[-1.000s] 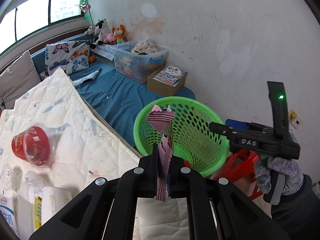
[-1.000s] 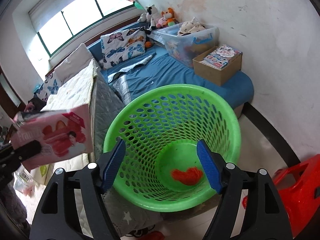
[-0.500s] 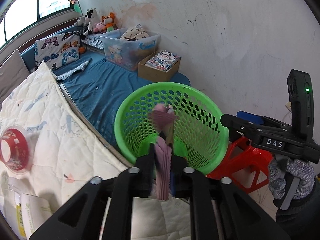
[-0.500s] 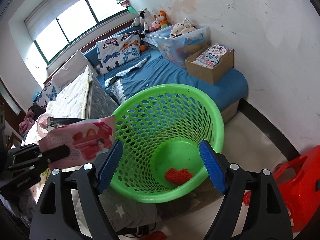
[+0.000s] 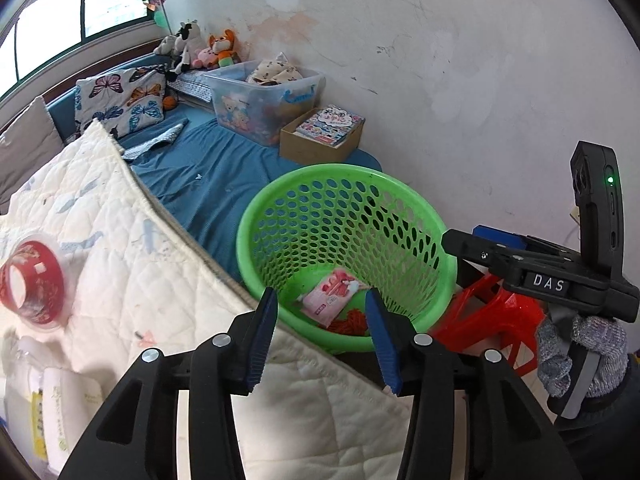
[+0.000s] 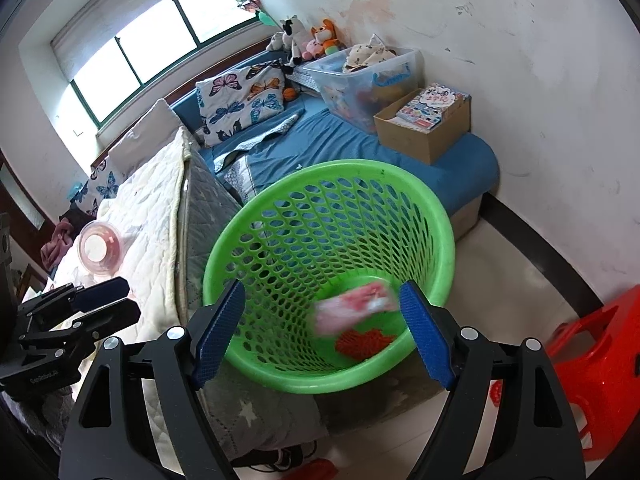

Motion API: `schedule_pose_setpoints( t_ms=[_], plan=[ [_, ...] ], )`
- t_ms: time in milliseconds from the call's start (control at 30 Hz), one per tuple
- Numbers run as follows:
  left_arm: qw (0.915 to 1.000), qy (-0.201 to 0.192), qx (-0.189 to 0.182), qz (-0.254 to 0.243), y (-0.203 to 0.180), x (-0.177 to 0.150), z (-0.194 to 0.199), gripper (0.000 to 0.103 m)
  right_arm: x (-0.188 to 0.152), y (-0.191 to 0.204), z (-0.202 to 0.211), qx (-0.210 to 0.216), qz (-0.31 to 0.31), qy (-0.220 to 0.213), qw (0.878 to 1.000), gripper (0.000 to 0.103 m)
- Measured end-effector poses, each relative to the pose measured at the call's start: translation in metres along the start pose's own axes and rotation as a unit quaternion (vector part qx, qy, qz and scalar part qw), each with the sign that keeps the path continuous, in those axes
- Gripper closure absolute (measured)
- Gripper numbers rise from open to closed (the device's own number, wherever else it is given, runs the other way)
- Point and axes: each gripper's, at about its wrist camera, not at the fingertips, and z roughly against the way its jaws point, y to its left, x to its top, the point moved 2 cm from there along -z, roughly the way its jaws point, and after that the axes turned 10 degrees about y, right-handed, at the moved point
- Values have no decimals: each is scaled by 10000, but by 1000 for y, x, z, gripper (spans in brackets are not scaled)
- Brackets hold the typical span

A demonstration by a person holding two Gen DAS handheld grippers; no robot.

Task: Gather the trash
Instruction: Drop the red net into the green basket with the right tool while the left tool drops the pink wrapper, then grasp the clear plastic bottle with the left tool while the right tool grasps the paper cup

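A green mesh basket [image 5: 340, 172] stands on the floor beside the bed. Inside it lies a pink packet [image 5: 330, 300] on top of an orange-red scrap [image 5: 352, 322]. My left gripper [image 5: 320, 308] hangs over the basket's near rim; its jaws are opening and nothing is between them. In the right wrist view the pink packet [image 6: 352, 308] is blurred low in the basket [image 6: 320, 172], above the orange-red scrap [image 6: 362, 342]. My right gripper [image 6: 320, 296] stands open over the basket and holds nothing.
A red plastic cup [image 5: 32, 284] and white packets [image 5: 60, 412] lie on the cream quilt [image 5: 140, 280]. A red stool [image 6: 600, 368] stands on the floor right of the basket. A cardboard box [image 5: 320, 140] and a clear bin [image 5: 260, 92] sit on the blue mattress.
The left gripper has opened and let go of the pink packet, which has dropped into the green basket. The right gripper has stayed open over the basket.
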Motion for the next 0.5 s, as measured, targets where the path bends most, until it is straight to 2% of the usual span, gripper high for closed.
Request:
schedule_pose_setpoints(
  t_ms=[233, 500],
  plan=[
    [9994, -224, 152, 229, 22, -25, 31, 57, -3, 26, 0, 131, 179, 62, 9997, 23],
    [9949, -420, 531, 753, 75, -60, 77, 57, -5, 70, 0, 363, 535, 126, 9978, 22]
  ],
)
